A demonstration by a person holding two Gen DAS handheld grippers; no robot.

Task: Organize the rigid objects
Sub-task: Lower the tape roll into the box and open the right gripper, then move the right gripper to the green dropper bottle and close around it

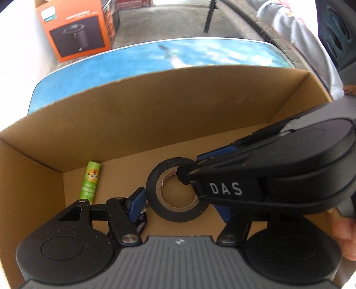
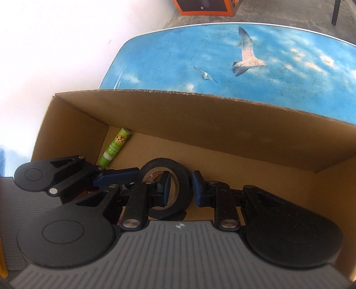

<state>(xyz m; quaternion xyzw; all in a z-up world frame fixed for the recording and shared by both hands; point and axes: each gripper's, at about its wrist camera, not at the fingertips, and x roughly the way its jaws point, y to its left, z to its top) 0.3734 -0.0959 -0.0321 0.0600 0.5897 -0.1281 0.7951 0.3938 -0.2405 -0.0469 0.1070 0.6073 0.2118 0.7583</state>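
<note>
Currently my right gripper pinches the wall of the black tape roll, low inside the cardboard box beside the green glue stick. My left gripper is open, holding nothing. I should settle the roll flat before releasing.

- The right gripper is covering part of the tape roll.
- The frame edge is cutting off the orange carton.
- The glue stick label is staying illegible.
</note>
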